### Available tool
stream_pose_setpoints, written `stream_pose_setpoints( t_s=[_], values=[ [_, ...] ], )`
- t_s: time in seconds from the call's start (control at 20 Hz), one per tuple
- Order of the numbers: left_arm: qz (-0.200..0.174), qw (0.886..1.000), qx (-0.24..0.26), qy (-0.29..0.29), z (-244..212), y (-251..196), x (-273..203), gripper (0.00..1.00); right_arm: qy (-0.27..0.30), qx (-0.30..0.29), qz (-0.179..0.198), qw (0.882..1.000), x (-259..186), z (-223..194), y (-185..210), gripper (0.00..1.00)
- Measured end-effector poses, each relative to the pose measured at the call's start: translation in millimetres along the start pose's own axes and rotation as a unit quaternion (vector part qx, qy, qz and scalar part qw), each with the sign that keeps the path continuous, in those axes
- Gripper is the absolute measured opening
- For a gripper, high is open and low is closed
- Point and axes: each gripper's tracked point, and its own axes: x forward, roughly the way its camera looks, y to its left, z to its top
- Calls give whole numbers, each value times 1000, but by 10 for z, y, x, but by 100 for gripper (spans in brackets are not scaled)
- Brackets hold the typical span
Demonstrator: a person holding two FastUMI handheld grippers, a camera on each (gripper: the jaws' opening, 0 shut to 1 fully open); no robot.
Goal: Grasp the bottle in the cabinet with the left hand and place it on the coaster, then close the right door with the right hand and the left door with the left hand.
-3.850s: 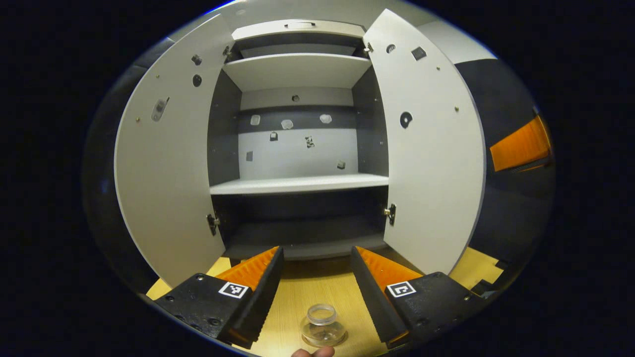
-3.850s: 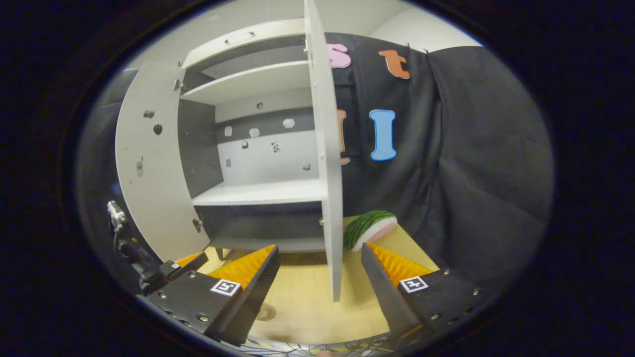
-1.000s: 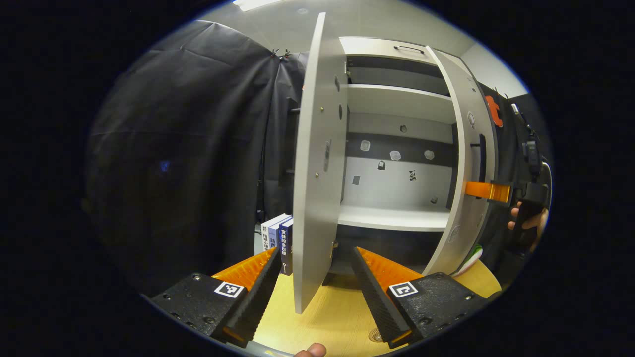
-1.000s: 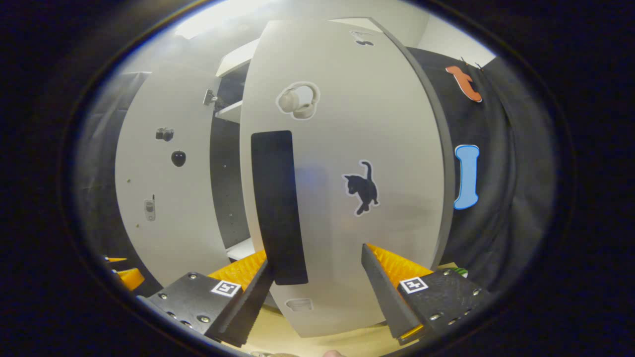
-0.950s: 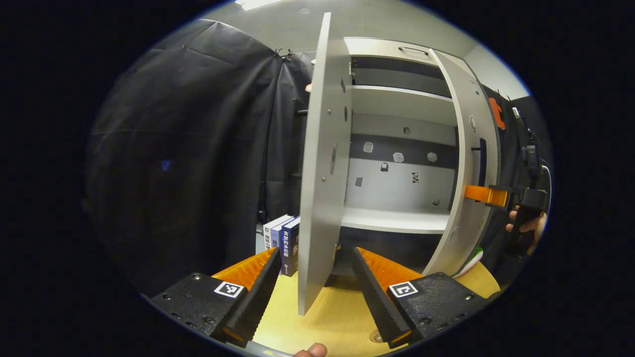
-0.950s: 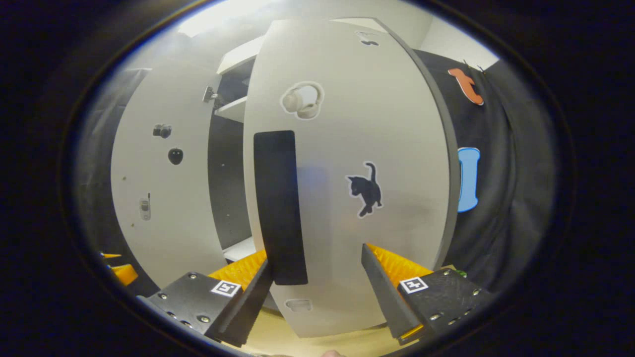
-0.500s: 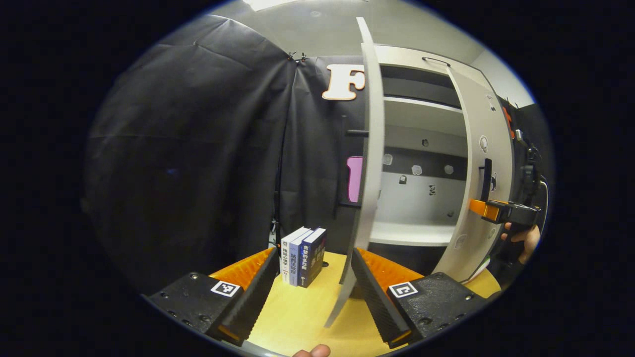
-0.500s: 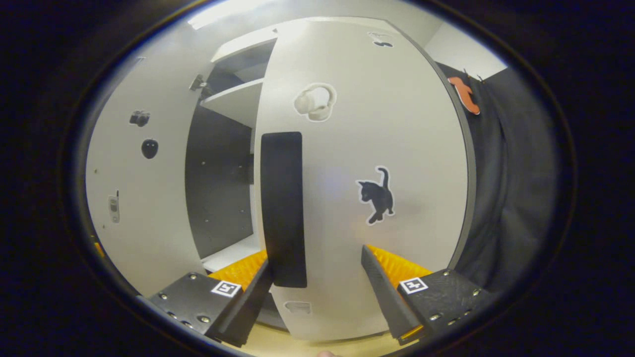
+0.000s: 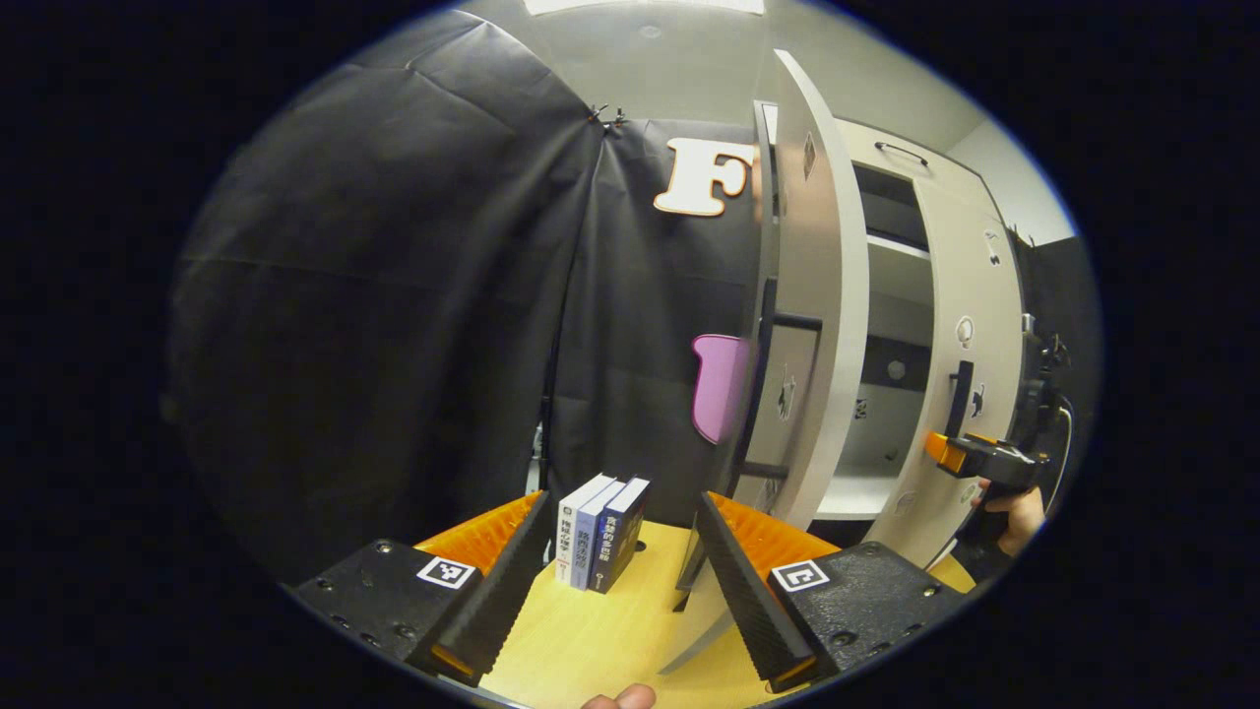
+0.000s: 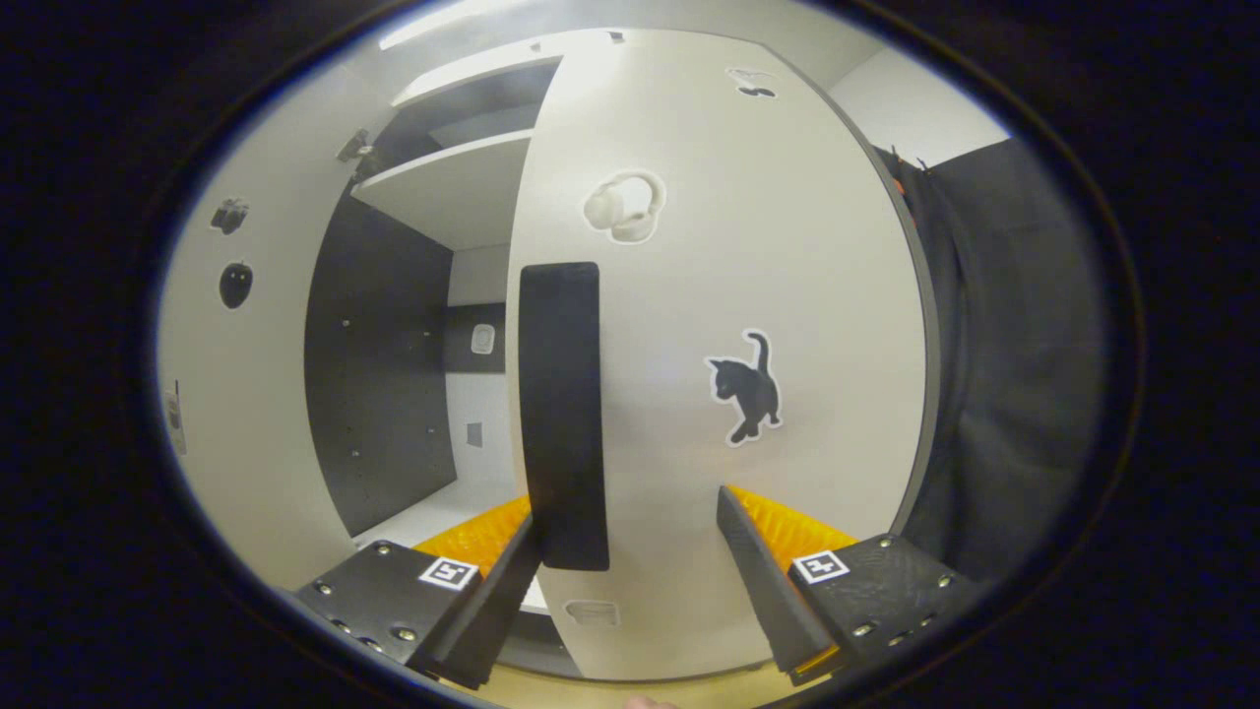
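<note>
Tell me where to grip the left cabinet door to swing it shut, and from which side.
Take the left door by its dark vertical handle on the outer face, coming from the booth-wall side. The door stands nearly edge-on to the left gripper, whose fingers are apart, so a push on that face would also close it.

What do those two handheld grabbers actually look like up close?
Each gripper, left and right, has two wedge-shaped jaws with ribbed inner faces, set on black blocks fastened with small screws. Each block carries a small square black-and-white marker. A bare hand holds the right gripper.

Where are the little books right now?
In the left gripper view, the books stand upright on the table, low centre, just left of the cabinet's left door.
</note>
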Motion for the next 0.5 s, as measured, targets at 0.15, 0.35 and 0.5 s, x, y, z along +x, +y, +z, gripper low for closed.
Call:
stream_pose_setpoints(
  t_s=[0.15,0.35,0.5],
  values=[
    [-36,999,16,-2,88,-122,64,94,-3,-7,-7,1000,9,-17,2,100],
    [-54,998,41,-2,99,-196,105,94,-1,-8,-9,1000,8,-29,4,97],
    [-68,997,47,3,60,-254,149,89,2,-6,-8,1000,10,-31,6,100]
  ],
)
